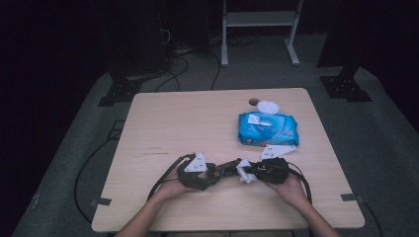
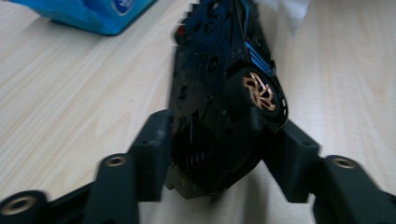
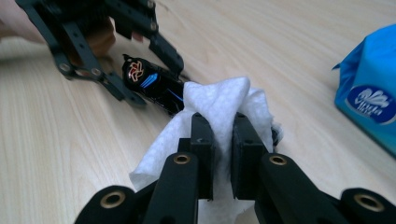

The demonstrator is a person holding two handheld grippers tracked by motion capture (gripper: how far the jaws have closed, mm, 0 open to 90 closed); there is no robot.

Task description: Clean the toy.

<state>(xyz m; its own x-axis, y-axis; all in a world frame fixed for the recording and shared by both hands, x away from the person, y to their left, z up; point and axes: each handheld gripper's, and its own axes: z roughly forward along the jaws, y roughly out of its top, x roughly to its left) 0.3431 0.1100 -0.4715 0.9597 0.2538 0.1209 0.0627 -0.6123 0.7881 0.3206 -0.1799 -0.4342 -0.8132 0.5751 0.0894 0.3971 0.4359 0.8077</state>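
Right gripper (image 3: 219,135) pinches the wipe (image 3: 219,100) at frame centre; left gripper (image 2: 224,149), jaws slack around the black device (image 2: 219,93), should re-clamp before wiping.

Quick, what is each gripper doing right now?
Left gripper: open, jaws around the black toy car with a gold wheel, not pressing.
Right gripper: shut on the white wet wipe.

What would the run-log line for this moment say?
left gripper: open around black toy car | right gripper: shut on white wipe | wipe pack: on table
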